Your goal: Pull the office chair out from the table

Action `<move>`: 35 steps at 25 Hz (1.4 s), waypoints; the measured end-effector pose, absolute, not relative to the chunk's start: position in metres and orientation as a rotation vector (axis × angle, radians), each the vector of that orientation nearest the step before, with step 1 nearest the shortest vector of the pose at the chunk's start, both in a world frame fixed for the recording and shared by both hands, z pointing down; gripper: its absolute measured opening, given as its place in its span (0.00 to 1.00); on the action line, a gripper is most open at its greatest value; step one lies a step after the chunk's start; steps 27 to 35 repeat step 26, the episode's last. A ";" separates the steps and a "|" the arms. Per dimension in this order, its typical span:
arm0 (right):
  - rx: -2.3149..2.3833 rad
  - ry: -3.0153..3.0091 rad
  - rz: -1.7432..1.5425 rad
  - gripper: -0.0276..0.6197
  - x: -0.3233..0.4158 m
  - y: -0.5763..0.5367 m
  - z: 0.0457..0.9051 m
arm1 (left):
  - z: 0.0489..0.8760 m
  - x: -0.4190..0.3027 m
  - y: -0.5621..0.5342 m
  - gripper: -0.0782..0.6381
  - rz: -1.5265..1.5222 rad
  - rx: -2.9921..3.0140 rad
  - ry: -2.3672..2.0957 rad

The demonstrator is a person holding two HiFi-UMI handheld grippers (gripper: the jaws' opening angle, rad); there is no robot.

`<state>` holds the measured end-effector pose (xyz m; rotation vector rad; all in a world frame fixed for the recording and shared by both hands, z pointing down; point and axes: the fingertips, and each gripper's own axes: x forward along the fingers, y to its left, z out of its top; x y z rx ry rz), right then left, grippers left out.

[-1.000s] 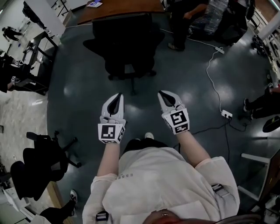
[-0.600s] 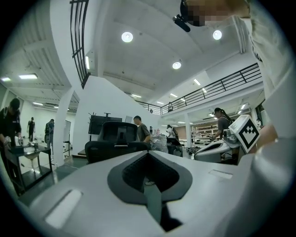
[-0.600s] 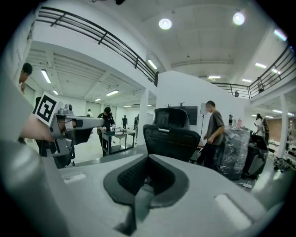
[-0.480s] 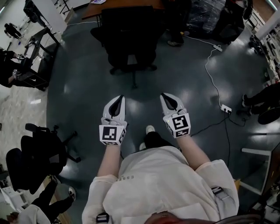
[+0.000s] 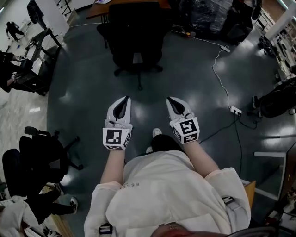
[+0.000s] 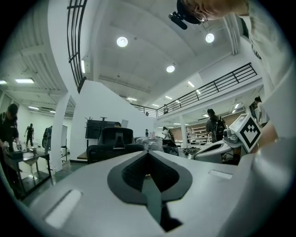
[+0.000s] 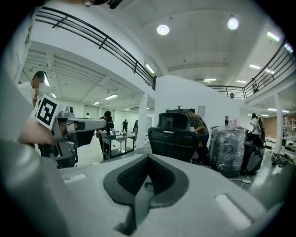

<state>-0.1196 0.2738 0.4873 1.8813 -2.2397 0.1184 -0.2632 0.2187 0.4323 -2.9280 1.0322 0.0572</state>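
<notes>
A black office chair (image 5: 135, 39) stands at the top of the head view, its back toward me, tucked against a brown table (image 5: 101, 6). It shows again as the chair (image 6: 113, 142) in the left gripper view and the chair (image 7: 175, 139) in the right gripper view, some way ahead. My left gripper (image 5: 126, 99) and right gripper (image 5: 170, 99) are held side by side over the dark floor, well short of the chair. Both are shut with nothing between the jaws. In its own view the left gripper (image 6: 148, 172) is shut, and so is the right gripper (image 7: 147, 184).
A second black chair (image 5: 34, 159) stands at the left. A white cable (image 5: 221, 78) with a power strip (image 5: 235, 110) runs across the floor at the right. Wrapped goods (image 7: 227, 150) stand beside the table. A metal bench (image 5: 38, 51) stands at far left; a person (image 7: 202, 125) stands behind the chair.
The chair has come closer and higher in the head view as I walked toward it. Both grippers kept their pose, still shut. A person by the table has left the head view.
</notes>
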 end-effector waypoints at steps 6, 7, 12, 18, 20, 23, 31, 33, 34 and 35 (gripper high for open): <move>1.917 -2.226 0.089 0.03 -0.119 0.280 0.482 | 0.431 -0.261 0.228 0.13 0.063 -2.941 0.986; 1.922 -2.221 0.084 0.03 -0.119 0.281 0.481 | 0.431 -0.259 0.231 0.13 0.063 -2.949 0.963; 1.920 -2.218 0.083 0.03 -0.121 0.283 0.479 | 0.426 -0.257 0.236 0.13 0.067 -2.950 0.929; 1.913 -2.229 0.067 0.03 -0.124 0.284 0.475 | 0.428 -0.261 0.238 0.13 0.052 -2.933 0.949; 1.910 -2.229 0.073 0.03 -0.125 0.286 0.477 | 0.431 -0.262 0.240 0.13 0.045 -2.936 0.950; 1.904 -2.226 0.075 0.03 -0.125 0.288 0.480 | 0.433 -0.263 0.241 0.13 0.043 -2.935 0.949; 1.897 -2.225 0.073 0.03 -0.124 0.289 0.481 | 0.433 -0.262 0.241 0.13 0.044 -2.935 0.953; 1.897 -2.225 0.073 0.03 -0.124 0.289 0.481 | 0.433 -0.262 0.241 0.13 0.044 -2.935 0.953; 1.897 -2.225 0.073 0.03 -0.124 0.289 0.481 | 0.433 -0.262 0.241 0.13 0.044 -2.935 0.953; 1.897 -2.225 0.073 0.03 -0.124 0.289 0.481 | 0.433 -0.262 0.241 0.13 0.044 -2.935 0.953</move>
